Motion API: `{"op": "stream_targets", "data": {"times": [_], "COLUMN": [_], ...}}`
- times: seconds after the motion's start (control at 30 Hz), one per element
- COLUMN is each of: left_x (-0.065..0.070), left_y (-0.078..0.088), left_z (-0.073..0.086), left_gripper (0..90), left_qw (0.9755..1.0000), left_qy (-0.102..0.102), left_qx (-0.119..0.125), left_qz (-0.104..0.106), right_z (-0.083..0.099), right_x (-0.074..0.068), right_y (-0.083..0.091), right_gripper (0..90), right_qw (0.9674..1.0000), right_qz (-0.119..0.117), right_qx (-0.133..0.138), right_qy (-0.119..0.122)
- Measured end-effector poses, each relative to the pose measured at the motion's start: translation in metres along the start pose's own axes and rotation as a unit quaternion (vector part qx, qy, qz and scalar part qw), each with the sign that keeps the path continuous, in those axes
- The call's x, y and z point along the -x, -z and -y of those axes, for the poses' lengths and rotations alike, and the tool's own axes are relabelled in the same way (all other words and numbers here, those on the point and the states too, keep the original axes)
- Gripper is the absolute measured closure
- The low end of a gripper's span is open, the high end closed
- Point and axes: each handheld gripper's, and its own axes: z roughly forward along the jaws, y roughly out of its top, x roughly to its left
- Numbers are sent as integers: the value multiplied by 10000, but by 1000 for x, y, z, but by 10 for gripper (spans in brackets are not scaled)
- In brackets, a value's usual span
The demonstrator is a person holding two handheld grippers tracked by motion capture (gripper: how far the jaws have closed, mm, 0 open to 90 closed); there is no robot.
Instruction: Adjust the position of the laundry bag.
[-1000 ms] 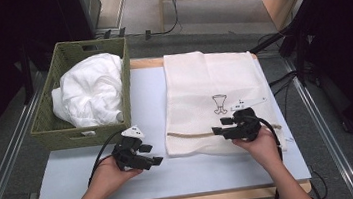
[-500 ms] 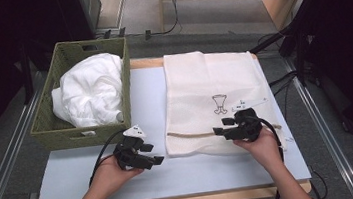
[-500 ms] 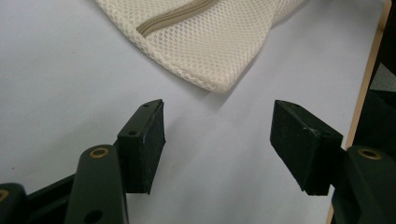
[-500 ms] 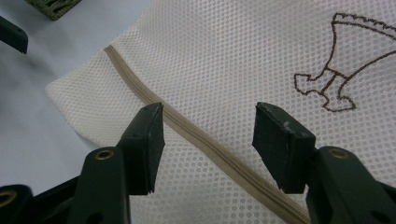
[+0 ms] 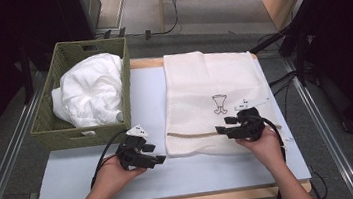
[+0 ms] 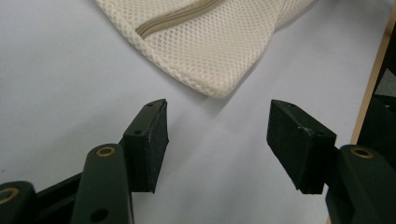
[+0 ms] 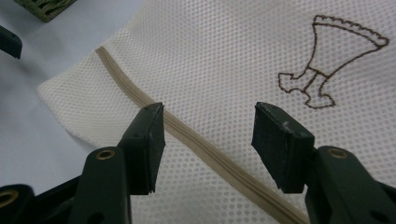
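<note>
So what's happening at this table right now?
A person holds a gripper in each hand over a cream mesh laundry bag lying flat. The right gripper hovers open above the bag's zipper; the left gripper, open with jaws just closing a little, points at the bag's corner. White cloth sits in the green basket.

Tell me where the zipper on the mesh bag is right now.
In the high view the zipper runs across the near end of the mesh bag, right of the green basket. The right tool hovers open above it.

Bright, even overhead light; dark, soft-focus surroundings
</note>
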Motion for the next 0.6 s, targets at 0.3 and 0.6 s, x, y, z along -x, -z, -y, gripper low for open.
{"op": "stream_targets", "data": {"times": [0.3,0.6], "left_x": [3,3], "left_y": [-7,-18], "left_z": [-8,-17], "left_gripper": [404,407], "left_qw": [9999,9999], "left_qy": [-102,-113], "left_qx": [9,-47], "left_qz": [32,46], "right_z": [8,21], "right_x": [9,23], "right_y": [13,34], "right_gripper": [489,475], "right_qw": [9997,9973], "right_qz": [202,475], "right_qx": [65,233], "right_qy": [-105,-506]}}
